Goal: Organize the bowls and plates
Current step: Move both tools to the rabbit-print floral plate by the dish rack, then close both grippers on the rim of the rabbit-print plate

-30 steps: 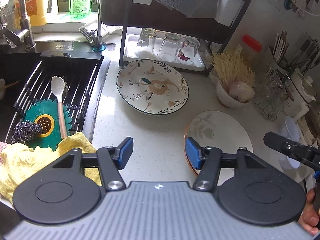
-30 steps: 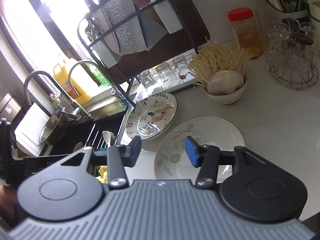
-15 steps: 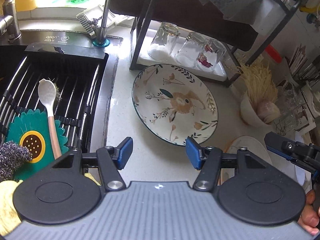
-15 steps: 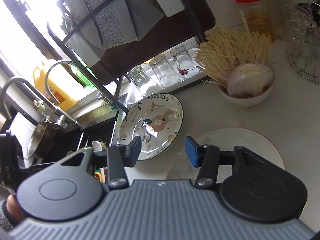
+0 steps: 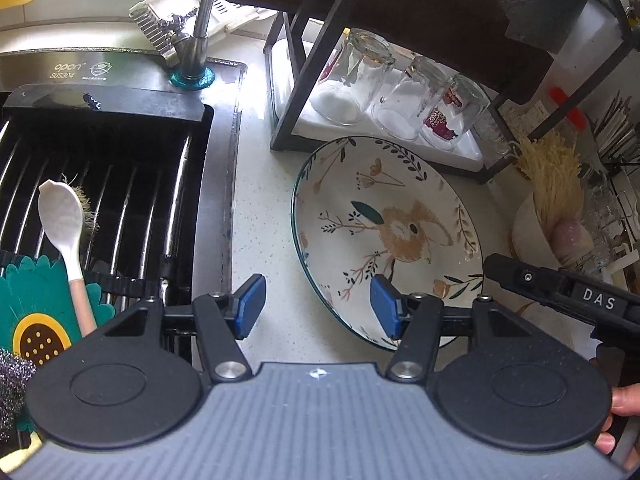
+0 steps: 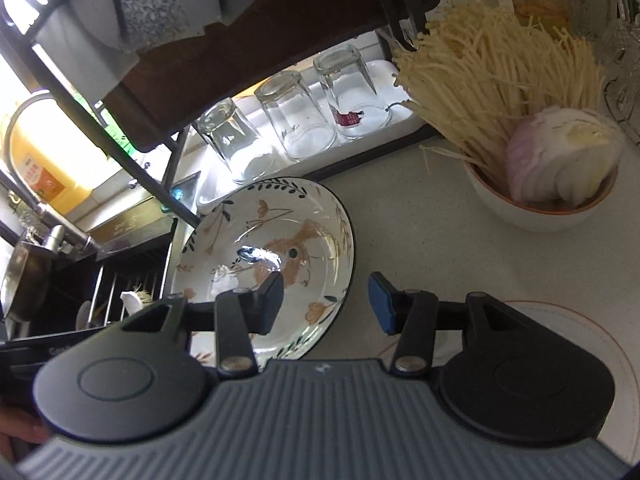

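Lying flat on the pale counter [image 5: 264, 208] is the bird plate [image 5: 384, 232], a big round plate with a bird and leaves painted on it. The left gripper [image 5: 316, 306] hangs just over the plate's near left edge. Its blue pads [image 5: 250, 306] are spread wide and hold nothing. One pad is over the bare counter and the other is over the plate's rim.

The right gripper [image 6: 326, 304] is also spread wide with nothing in it. In the right wrist view the bird plate [image 6: 272, 248] sits just ahead and to the left, and the left finger covers part of it. The right pad is over bare counter. A second plate, the plain plate [image 6: 560, 320], peeks out under the right side of this gripper.

Right behind the bird plate stands a black rack [image 5: 296, 92]. Three glasses [image 5: 356, 76] stand upside down on its white tray, very close to the plate's far edge. To the right is a white bowl [image 6: 536, 208] with thin mushrooms [image 6: 492, 68] and a cut onion [image 6: 560, 156] in it. To the left is the sink [image 5: 104, 184] with a tap [image 5: 200, 36], a white spoon [image 5: 64, 224] and a green flower mat [image 5: 36, 320].
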`<state>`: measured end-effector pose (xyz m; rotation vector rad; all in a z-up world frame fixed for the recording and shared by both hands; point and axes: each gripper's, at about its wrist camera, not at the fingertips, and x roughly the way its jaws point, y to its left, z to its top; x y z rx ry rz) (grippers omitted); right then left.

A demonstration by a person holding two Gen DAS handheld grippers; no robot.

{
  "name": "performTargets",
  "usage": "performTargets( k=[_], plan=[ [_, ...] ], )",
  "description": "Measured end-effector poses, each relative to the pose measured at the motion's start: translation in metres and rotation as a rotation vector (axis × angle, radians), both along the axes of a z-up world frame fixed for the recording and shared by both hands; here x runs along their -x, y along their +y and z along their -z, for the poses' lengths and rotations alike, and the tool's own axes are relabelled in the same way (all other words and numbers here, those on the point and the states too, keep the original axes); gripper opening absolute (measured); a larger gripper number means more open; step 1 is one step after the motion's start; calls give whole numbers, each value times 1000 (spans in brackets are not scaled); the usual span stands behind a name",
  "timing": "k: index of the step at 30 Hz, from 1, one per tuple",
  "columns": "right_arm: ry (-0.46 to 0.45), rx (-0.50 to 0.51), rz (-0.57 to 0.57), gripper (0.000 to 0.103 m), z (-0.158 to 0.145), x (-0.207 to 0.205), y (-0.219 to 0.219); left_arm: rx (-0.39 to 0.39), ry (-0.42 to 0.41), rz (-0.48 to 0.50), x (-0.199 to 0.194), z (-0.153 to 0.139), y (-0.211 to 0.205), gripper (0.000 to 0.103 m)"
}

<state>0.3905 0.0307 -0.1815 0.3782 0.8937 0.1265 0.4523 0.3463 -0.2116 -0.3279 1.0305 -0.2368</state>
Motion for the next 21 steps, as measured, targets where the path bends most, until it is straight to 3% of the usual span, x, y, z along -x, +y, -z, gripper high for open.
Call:
performTargets(
  k=[4, 6, 12, 18, 21],
  plan=[
    [24, 32, 13, 45, 10, -15, 7, -1, 8, -3, -12, 10, 3, 62],
    [29, 45, 14, 43, 14, -21, 10, -6, 6, -10, -16, 13, 4, 52],
    [38, 33, 9, 42, 24, -35, 13, 4, 8, 4, -25, 17, 0, 42],
    [37, 37, 2, 42, 31, -47, 16, -80, -33, 47, -32, 13, -8, 39],
    [30, 45, -15, 42, 33, -50, 17, -48, -17, 24, -37, 15, -3, 37]
  ],
)
